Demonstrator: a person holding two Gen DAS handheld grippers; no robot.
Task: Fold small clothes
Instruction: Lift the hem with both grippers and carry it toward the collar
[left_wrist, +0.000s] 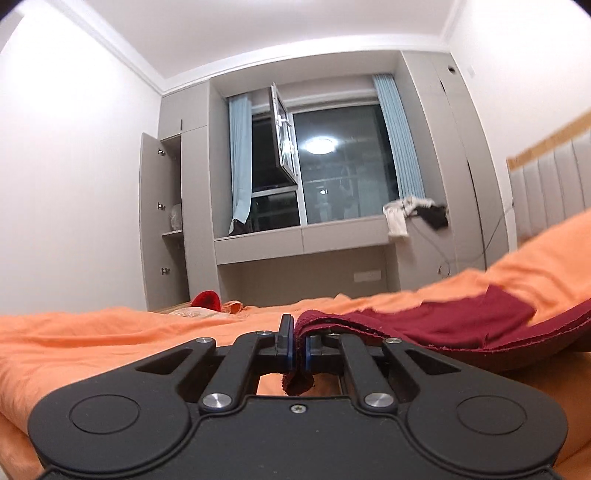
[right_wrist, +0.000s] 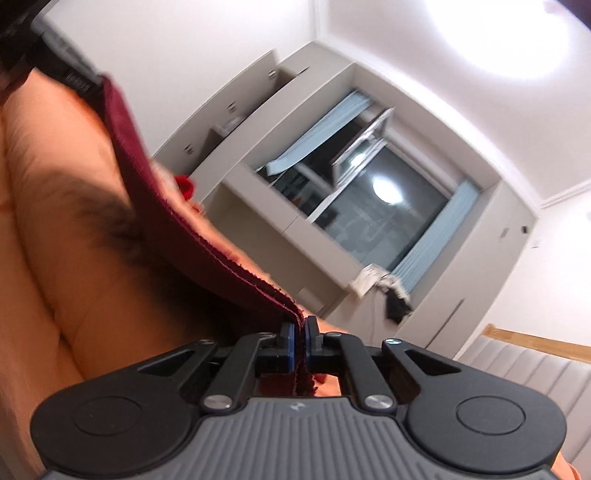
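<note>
From your left wrist camera, your left gripper (left_wrist: 299, 341) is clenched on the edge of the dark red garment (left_wrist: 443, 325): the cloth comes in from the right, folds over the right finger and passes down between the blue pads (left_wrist: 291, 350), with a small scrap of it poking out below them. The rest of the garment stretches away to the right of the tongs, partly lifted above the orange bedsheet (left_wrist: 110, 332), its frayed hem curving toward the right edge of the view. Beyond the bed you face a dark window (left_wrist: 340, 166) with pale blue curtains (left_wrist: 399, 144), a grey wardrobe with an open door (left_wrist: 155, 221), and a heap of clothes (left_wrist: 413, 212) on the sill. From your right wrist camera, which is rolled well over, your right gripper (right_wrist: 299, 338) is likewise closed tight on the same garment (right_wrist: 177, 214); the cloth is pinched between its pads, a ragged bit hanging behind them. From there the fabric runs as a taut band up and to the left, over the orange sheet (right_wrist: 55, 240), to the other gripper (right_wrist: 70, 77) at the top left corner, which holds its far end.
</note>
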